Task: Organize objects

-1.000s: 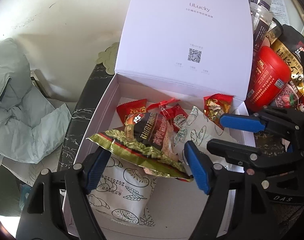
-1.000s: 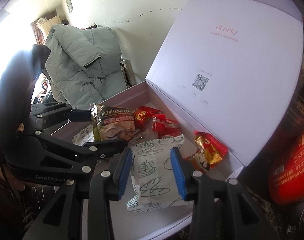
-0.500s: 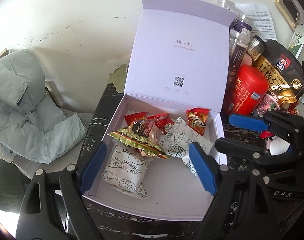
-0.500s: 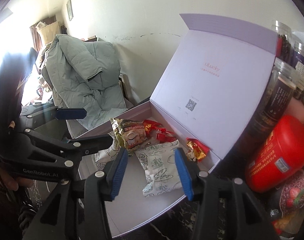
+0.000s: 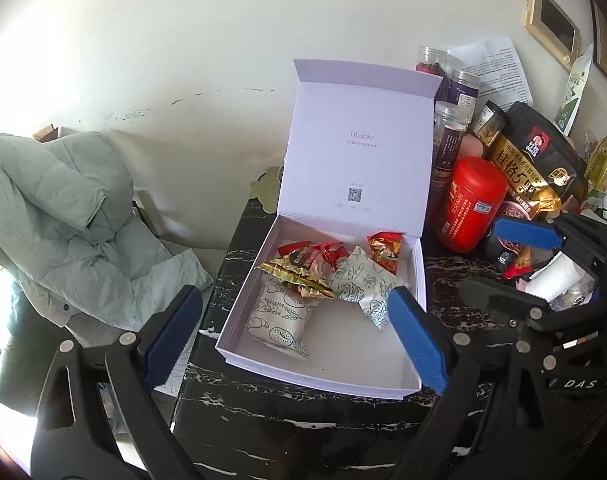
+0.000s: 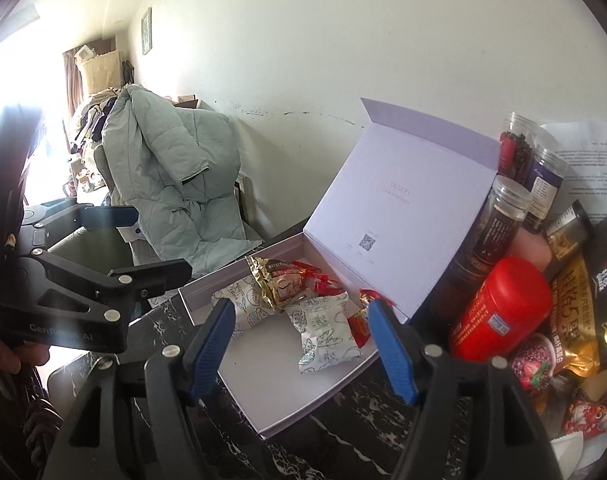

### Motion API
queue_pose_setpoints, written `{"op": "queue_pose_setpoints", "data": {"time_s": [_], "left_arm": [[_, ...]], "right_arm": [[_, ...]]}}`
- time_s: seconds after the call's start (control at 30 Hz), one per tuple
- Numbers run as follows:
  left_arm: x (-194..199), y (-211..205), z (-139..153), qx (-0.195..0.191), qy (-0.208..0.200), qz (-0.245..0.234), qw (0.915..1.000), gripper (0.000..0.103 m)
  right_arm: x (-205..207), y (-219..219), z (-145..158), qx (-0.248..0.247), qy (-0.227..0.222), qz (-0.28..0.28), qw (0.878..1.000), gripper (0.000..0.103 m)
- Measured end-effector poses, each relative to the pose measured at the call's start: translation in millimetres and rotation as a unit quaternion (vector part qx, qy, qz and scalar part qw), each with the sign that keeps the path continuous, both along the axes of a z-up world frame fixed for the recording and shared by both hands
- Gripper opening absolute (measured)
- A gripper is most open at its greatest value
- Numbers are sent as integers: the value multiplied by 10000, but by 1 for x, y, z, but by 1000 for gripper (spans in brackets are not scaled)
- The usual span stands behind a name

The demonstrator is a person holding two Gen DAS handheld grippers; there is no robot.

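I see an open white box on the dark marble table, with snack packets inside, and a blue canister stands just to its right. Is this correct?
Not quite: the canister is red, not blue. The left wrist view shows it standing just right of the open white box on the dark marble table, and the snack packets do lie inside the box.

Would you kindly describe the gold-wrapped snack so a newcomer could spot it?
Find the open white box on the black marble table. Among the packets inside, the gold-edged snack lies atop a white bread-print packet; only it has crinkled gold foil and a brown label.
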State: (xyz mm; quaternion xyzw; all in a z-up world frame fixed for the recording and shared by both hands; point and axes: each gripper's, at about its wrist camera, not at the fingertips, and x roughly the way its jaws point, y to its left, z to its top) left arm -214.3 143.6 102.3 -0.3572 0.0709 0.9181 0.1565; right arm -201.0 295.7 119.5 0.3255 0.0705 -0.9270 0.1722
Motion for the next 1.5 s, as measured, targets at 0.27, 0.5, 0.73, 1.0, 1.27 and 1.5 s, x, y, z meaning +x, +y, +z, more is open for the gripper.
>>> {"op": "queue_pose_setpoints", "data": {"time_s": [0.27, 0.5, 0.73, 1.0, 1.27, 1.5], "left_arm": [[36, -12, 21, -12, 210, 48, 9998, 95], [72, -26, 28, -156, 443, 283, 9985, 100], [109, -38, 31, -383, 603, 571, 9958, 103], [148, -49, 26, -382, 604, 601, 9956, 103], [183, -58, 7, -448, 516, 654, 9955, 103], [209, -62, -11, -531, 500, 669, 9951, 103]], "right_arm": [[36, -9, 19, 33, 165, -36, 9999, 73], [71, -19, 22, 138, 266, -123, 9995, 74], [109, -22, 23, 147, 322, -383, 9986, 75], [149, -29, 22, 164, 401, -463, 9980, 75], [182, -37, 2, 186, 299, -402, 9986, 75], [202, -41, -20, 212, 141, -411, 9988, 75]]}}
